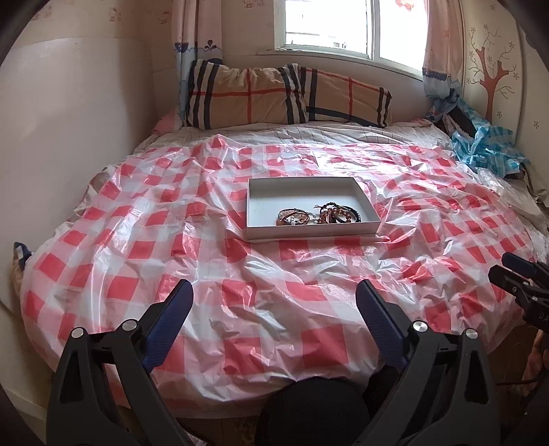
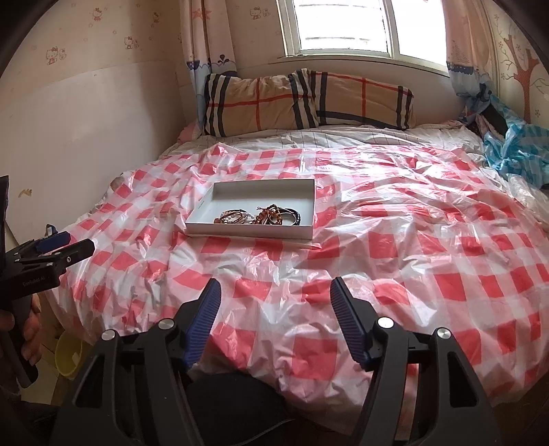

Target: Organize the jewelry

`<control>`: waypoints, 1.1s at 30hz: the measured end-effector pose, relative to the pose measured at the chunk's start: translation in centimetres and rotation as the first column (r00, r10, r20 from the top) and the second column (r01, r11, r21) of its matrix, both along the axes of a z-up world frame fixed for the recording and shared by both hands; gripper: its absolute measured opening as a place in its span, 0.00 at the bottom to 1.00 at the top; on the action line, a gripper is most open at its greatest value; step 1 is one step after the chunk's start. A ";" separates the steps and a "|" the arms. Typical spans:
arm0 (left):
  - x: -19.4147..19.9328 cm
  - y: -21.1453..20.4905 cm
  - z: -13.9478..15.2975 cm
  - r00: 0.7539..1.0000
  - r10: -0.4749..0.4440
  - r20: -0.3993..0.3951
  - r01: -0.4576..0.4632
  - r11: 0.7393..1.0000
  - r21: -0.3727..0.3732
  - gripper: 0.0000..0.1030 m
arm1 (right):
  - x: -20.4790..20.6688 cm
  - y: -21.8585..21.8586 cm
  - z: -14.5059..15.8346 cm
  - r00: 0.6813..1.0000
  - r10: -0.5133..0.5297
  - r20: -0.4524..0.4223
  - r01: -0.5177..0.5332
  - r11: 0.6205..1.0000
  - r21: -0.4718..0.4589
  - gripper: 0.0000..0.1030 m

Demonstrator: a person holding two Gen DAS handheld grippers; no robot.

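A bed (image 1: 103, 260) fills both views, draped in a crinkled red-and-white checked plastic sheet (image 1: 308, 295), likely spread to give a smooth, wipeable surface for small items. At the head lies a plaid pillow (image 1: 247, 96) under the window (image 1: 343, 24), and a bundle of blue plastic (image 1: 487, 151) is pushed to the far right edge, out of the working area. Near the middle of the sheet sits a shallow white box (image 1: 255, 212), placed within easy reach of both hands. The jewelry (image 1: 319, 214), beaded bracelets and dark bands, is gathered in a loose tangle in the box's near right part; nothing lies loose on the sheet as far as can be seen, so the collecting looks largely done. The left gripper (image 1: 274, 326) hangs over the bed's near edge, well short of the box, its fingers spread wide and empty. The right gripper (image 2: 274, 322) is likewise held back, fingers apart with nothing between them.
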State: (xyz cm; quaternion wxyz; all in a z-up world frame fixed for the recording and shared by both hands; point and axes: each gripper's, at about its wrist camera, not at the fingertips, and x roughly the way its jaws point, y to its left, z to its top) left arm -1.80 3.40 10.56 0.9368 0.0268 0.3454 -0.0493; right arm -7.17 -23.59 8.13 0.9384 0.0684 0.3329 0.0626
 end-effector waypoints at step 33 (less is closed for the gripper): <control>-19.5 1.4 1.6 0.992 0.085 0.095 -0.086 0.996 0.003 0.92 | -18.9 3.9 0.8 0.996 -0.031 0.083 0.031 0.999 0.010 0.81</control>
